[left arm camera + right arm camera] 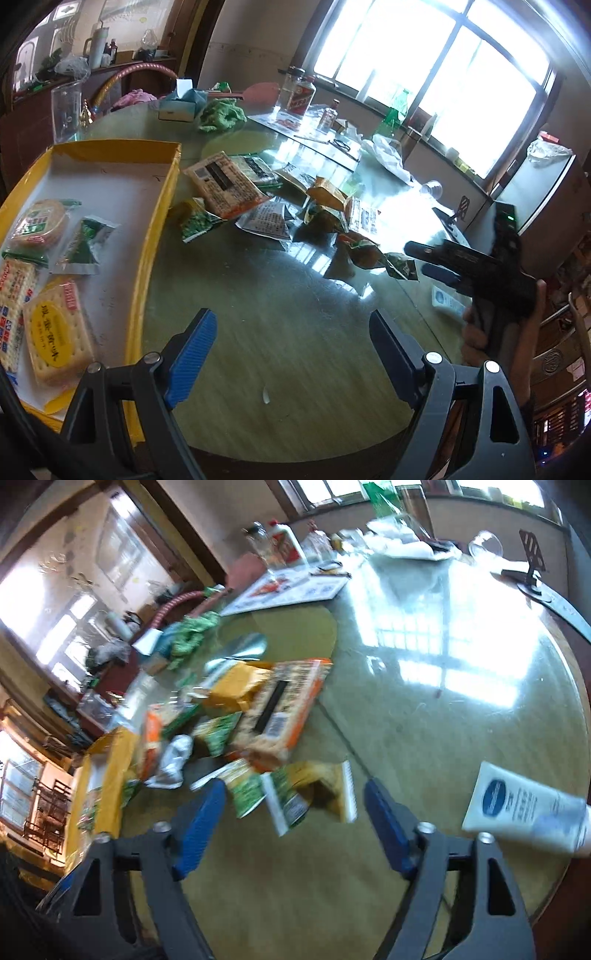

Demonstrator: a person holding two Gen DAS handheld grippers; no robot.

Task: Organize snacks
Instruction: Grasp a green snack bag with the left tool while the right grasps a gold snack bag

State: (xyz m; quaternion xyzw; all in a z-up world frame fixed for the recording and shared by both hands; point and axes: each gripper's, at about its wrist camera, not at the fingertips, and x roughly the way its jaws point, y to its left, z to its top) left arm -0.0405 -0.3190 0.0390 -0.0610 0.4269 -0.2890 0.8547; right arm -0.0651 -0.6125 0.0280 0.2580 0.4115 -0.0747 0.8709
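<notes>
Left gripper (291,354) released, empty, above surface (280,295) beside tray (155,236). Right gripper (295,827) released, near snack pile (273,709) beyond tray.

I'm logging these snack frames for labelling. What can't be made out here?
- Right wrist view: motion blur smears the snack pile; print unreadable.
- Left wrist view: the yellow tray is cut off by the left edge, so its full contents are unknown.
- Left wrist view: window glare washes out packets near the right claw.
- Right wrist view: white tube, text blurred.
</notes>
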